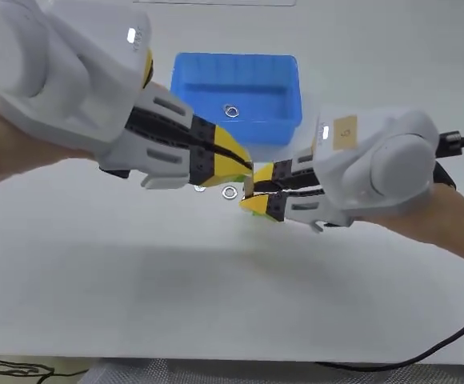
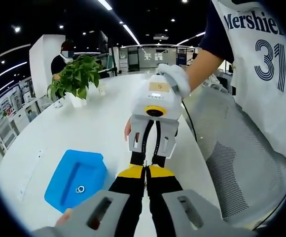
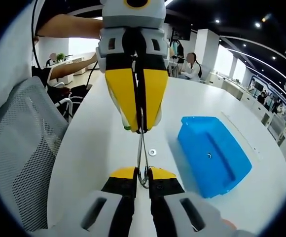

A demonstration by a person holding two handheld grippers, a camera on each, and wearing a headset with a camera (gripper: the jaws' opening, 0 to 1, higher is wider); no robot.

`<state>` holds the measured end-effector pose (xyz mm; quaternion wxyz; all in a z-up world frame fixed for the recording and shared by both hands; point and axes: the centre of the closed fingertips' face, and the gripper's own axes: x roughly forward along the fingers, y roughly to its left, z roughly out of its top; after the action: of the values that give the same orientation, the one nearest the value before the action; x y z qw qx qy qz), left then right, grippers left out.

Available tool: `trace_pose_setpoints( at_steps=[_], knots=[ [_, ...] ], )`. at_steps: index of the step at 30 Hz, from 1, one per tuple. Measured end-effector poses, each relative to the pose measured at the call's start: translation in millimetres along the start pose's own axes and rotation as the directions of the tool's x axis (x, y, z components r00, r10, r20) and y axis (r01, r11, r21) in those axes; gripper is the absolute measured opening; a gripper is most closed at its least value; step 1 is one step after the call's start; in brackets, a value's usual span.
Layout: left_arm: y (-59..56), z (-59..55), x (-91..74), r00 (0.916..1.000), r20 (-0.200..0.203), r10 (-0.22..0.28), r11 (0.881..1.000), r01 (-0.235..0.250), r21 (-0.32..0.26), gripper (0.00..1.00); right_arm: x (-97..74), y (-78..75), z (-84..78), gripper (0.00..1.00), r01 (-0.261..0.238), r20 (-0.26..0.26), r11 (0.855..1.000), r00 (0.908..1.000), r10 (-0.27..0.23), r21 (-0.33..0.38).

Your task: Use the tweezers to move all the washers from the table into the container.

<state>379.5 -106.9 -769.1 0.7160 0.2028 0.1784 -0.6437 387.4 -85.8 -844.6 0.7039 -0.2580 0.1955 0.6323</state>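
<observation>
Thin metal tweezers (image 3: pixel 141 153) run between the two grippers, which face each other tip to tip. My right gripper (image 3: pixel 143 174) is shut on the near end, and my left gripper (image 3: pixel 142 129) pinches the far end with its yellow jaws closed. In the head view the left gripper (image 1: pixel 244 170) and right gripper (image 1: pixel 252 194) meet just in front of the blue container (image 1: pixel 236 72). One washer (image 1: pixel 231 111) lies inside it. Two washers (image 1: pixel 230 193) (image 1: pixel 200 188) lie on the white table beneath the jaw tips. Something green shows behind the tips.
A black cable (image 1: pixel 424 352) trails over the table's near right edge. A mesh chair (image 3: pixel 24 148) stands beside the table. A potted plant (image 2: pixel 74 76) sits at the table's far end. People are seated in the background.
</observation>
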Motion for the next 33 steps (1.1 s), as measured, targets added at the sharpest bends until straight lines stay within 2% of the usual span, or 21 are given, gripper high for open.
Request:
trace_pose_setpoints(
  at_steps=[6, 13, 17, 21, 22, 27, 33],
  knots=[
    [6.0, 14.0, -12.9, 0.9998, 0.007, 0.019, 0.999, -0.019, 0.028, 0.05, -7.1, -7.6, 18.9, 0.10, 0.021, 0.023, 1.000, 0.9995, -0.020, -0.016],
    [18.6, 35.9, -29.2, 0.9978, 0.028, 0.060, 0.995, -0.062, 0.081, 0.05, -20.3, -27.5, 44.2, 0.10, 0.069, 0.042, 0.996, 0.9969, -0.066, -0.061],
    [26.1, 45.9, -36.0, 0.9960, 0.038, 0.080, 0.991, -0.084, 0.109, 0.05, -25.2, -36.9, 53.2, 0.10, 0.081, 0.039, 0.992, 0.9962, -0.078, -0.092],
    [34.0, 51.1, -40.9, 0.9951, 0.044, 0.089, 0.987, -0.094, 0.127, 0.05, -27.7, -46.8, 62.8, 0.10, 0.095, 0.043, 0.988, 0.9950, -0.090, -0.118],
    [35.8, 51.7, -41.5, 0.9949, 0.047, 0.089, 0.987, -0.094, 0.129, 0.05, -25.4, -54.0, 60.8, 0.10, 0.097, 0.040, 0.987, 0.9949, -0.093, -0.128],
    [42.9, 53.5, -43.1, 0.9945, 0.048, 0.093, 0.985, -0.099, 0.144, 0.05, -25.5, -64.3, 65.5, 0.10, 0.098, 0.033, 0.984, 0.9950, -0.094, -0.147],
    [58.7, 54.5, -43.0, 0.9936, 0.049, 0.102, 0.980, -0.109, 0.166, 0.05, -21.2, -78.7, 66.9, 0.10, 0.104, 0.031, 0.982, 0.9945, -0.100, -0.155]
  ],
)
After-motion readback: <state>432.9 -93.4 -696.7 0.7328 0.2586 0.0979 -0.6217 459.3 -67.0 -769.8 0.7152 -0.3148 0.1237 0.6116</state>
